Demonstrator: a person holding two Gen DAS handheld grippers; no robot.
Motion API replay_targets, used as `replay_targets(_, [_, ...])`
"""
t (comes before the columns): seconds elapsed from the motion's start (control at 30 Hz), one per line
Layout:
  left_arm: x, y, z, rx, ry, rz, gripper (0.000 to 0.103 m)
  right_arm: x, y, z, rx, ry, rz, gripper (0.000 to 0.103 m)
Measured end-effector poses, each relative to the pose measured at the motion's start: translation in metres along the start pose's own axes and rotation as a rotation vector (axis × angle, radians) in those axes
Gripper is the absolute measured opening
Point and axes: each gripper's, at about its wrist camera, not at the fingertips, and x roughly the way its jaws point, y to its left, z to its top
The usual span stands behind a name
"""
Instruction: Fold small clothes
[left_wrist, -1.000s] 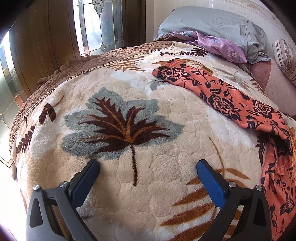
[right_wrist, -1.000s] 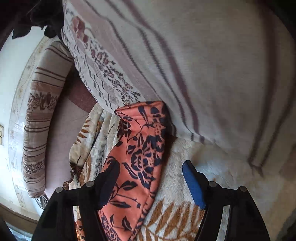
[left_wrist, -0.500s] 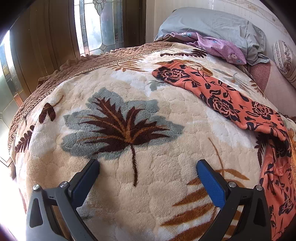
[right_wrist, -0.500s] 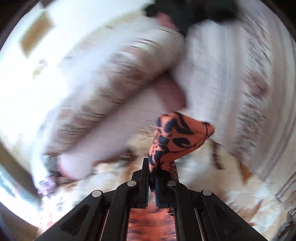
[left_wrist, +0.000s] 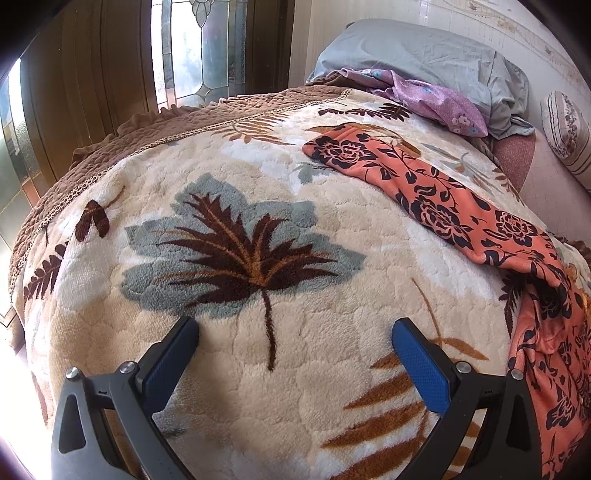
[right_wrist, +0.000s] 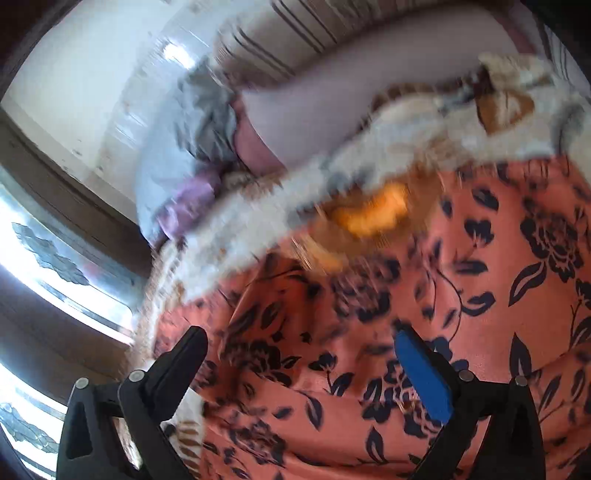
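**A:** Where did the fold stand, and where was the garment?

**B:** One orange floral garment (left_wrist: 436, 206) lay in a long strip across the leaf-patterned blanket (left_wrist: 236, 258), its near end bunched at the blanket's right edge. The right gripper (right_wrist: 299, 354) hovered over that cloth (right_wrist: 461, 314); its jaws had just been opening and stood wide, nothing pinched between them. I judged a fold had just been released.

**A:** And the other tool?

**B:** The left gripper (left_wrist: 295, 343) hung over bare blanket, jaws spread, empty, well apart from the garment.

**A:** What did the next move call for?

**B:** Probably pinching an end of the strip and carrying it over the other.

**A:** Counts?

**B:** Two grippers, one garment, one grey pillow (left_wrist: 424, 55), one purple cloth (left_wrist: 436, 103), one striped cushion (left_wrist: 569, 133).
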Motion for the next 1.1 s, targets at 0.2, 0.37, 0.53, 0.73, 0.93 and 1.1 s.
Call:
replay_targets(0.2, [0.002,-0.003,0.0,0.01,0.003,0.017,0.103,-0.066,-0.037,-0.017,-0.01,-0.086,0.033,0.101])
replay_targets(0.37, [0.001,-0.001,0.0,0.0,0.006,0.005,0.103,-0.124,-0.065,-0.04,-0.096,-0.112,-0.017,0.101])
replay_targets(0.53, [-0.006,-0.003,0.008,0.05,0.103,-0.013,0.103,-0.157,-0.108,-0.068,-0.034,-0.16,-0.019,0.101])
replay_targets(0.73, [-0.099,-0.047,0.02,0.078,0.097,-0.402,0.103,-0.159,-0.129,-0.082,-0.032,-0.167,0.005,0.101])
replay_targets(0.93, [-0.122,-0.171,0.01,0.201,0.257,-0.797,0.103,-0.156,-0.13,-0.089,-0.084,-0.182,0.036,0.101])
replay_targets(1.1, [-0.065,-0.23,0.003,0.103,0.407,-0.781,0.103,-0.157,-0.133,-0.095,-0.111,-0.202,0.058,0.101])
